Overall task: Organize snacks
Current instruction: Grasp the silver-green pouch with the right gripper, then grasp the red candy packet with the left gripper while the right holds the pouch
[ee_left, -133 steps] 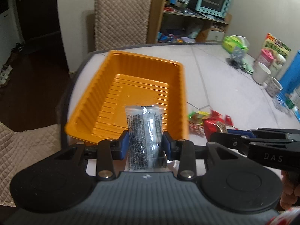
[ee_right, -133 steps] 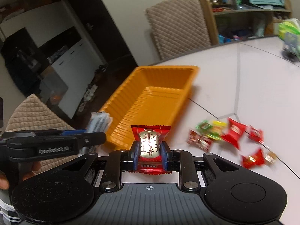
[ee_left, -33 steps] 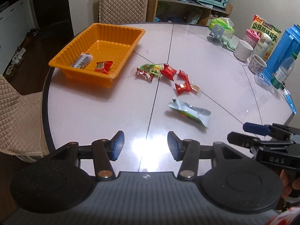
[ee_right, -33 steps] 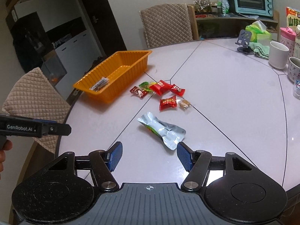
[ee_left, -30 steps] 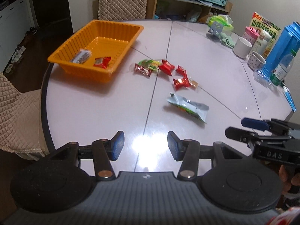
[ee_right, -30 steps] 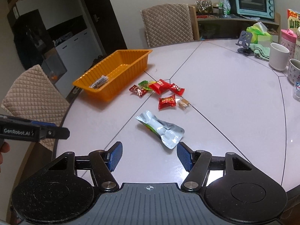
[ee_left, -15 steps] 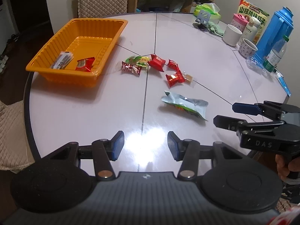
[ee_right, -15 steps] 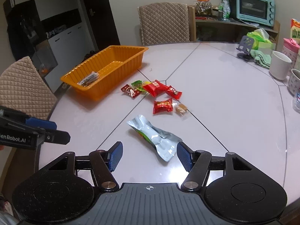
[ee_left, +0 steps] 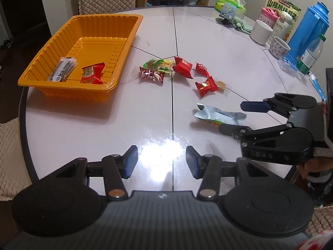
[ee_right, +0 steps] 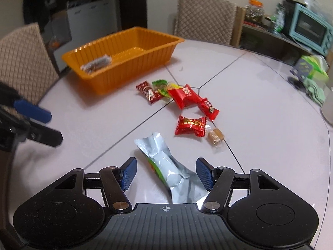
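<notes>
Right gripper [ee_right: 165, 174] over the silver packet [ee_right: 169, 168]
Its jaws are spread on both sides of the packet, not pressing it. The left gripper [ee_left: 162, 161] is spread and empty. The orange tray [ee_left: 52, 48] stands near the desk's left edge.

Both cameras sit just behind their claws, tilted down over the table [ee_left: 83, 125]. Ahead of the left claw [ee_left: 162, 162] lies bare tabletop; the right claw [ee_right: 166, 174] sits close over the silver packet [ee_right: 170, 170]. Both see the orange tray [ee_left: 62, 89], candies [ee_right: 190, 125]
</notes>
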